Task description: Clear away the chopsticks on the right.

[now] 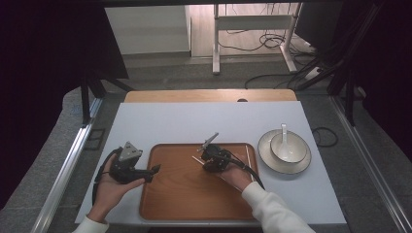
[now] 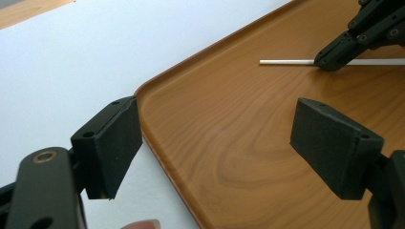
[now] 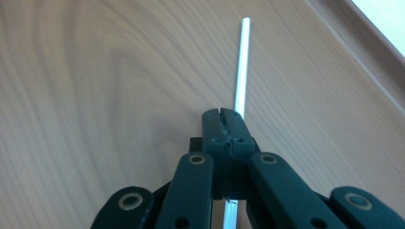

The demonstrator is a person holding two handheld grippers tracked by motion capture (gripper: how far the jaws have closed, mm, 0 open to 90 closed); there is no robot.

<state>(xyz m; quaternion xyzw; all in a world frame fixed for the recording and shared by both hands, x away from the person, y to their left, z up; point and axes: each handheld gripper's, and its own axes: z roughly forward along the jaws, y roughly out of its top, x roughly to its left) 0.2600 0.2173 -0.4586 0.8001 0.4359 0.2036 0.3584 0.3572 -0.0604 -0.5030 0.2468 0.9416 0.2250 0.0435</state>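
A thin white straight stick, apparently a chopstick (image 3: 240, 67), lies on the brown wooden tray with rounded corners (image 1: 170, 204), right of centre in the high view. The right gripper (image 3: 223, 117) is clamped on it: in the right gripper view its black jaws are pressed together at the middle of the frame, with the white rod running out above them toward the upper right and showing again below them. In the left gripper view the same grip is seen at the upper right, the rod lying level on the wood.

The left gripper (image 1: 154, 169) is held at the tray's left edge, its jaws standing wide apart with nothing between them.

For the lift to go well, the grip is best kept firm and the rod raised level, since so slim and smooth a thing is likely to pivot or slip between flat pads. A straight rise clear of the tray's raised rim would be prudent before any sideways carry.

The tray rests on a white sheet (image 1: 160, 121) covering a wooden table. At the right of the high view a white ceramic bowl with a white spoon (image 1: 286, 144) stands on a dark-rimmed white plate (image 1: 269, 160). Beyond the table, a grey floor, loose cables and the white legs of a desk are seen at the top of the frame.
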